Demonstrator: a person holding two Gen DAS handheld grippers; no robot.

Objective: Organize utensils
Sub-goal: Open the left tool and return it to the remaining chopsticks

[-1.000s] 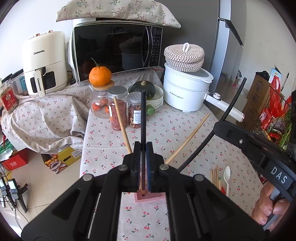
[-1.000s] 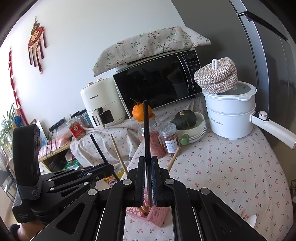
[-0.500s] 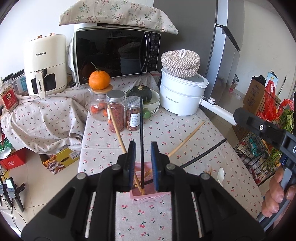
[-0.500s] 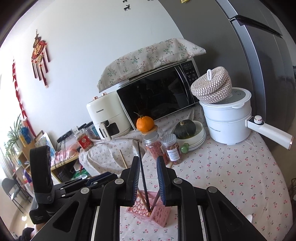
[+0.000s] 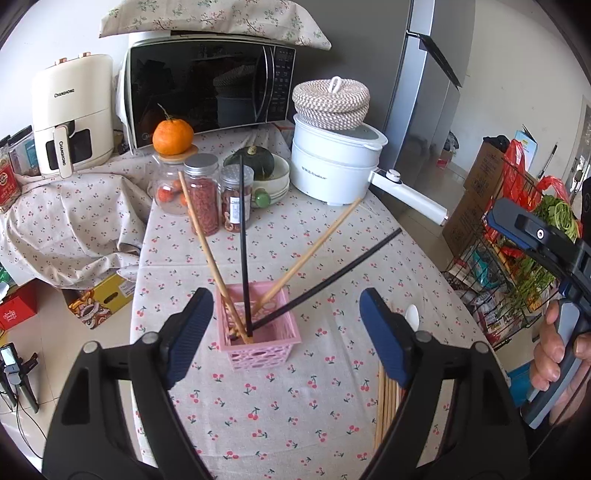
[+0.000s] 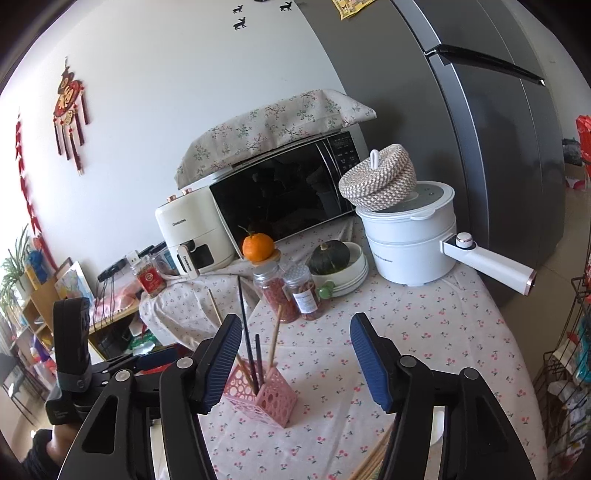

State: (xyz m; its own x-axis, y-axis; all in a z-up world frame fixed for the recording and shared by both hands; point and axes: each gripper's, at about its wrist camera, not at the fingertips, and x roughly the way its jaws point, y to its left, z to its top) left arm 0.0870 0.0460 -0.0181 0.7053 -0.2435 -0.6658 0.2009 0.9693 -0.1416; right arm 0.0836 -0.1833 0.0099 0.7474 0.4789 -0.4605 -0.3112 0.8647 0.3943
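White wall (image 6: 155, 96) behind, with red tasselled ornament (image 6: 68, 107) and small black deer stickers (image 6: 258, 16). Tall grey fridge (image 6: 461, 122) at right of table (image 5: 369, 266), which has cherry-print cloth. Microwave (image 5: 207, 86) under floral cover, white air fryer (image 5: 70, 110) beside it. Light tiled floor (image 5: 33, 339). Wire rack (image 5: 517, 266) with groceries, cardboard boxes (image 5: 480, 184) near it. Bright daylight.

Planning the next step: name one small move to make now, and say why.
Probably swing the right gripper, which is open and empty, down to the loose wooden chopsticks lying on the tablecloth. The pink holder already has four chopsticks standing in it, and the left gripper is open and empty too.
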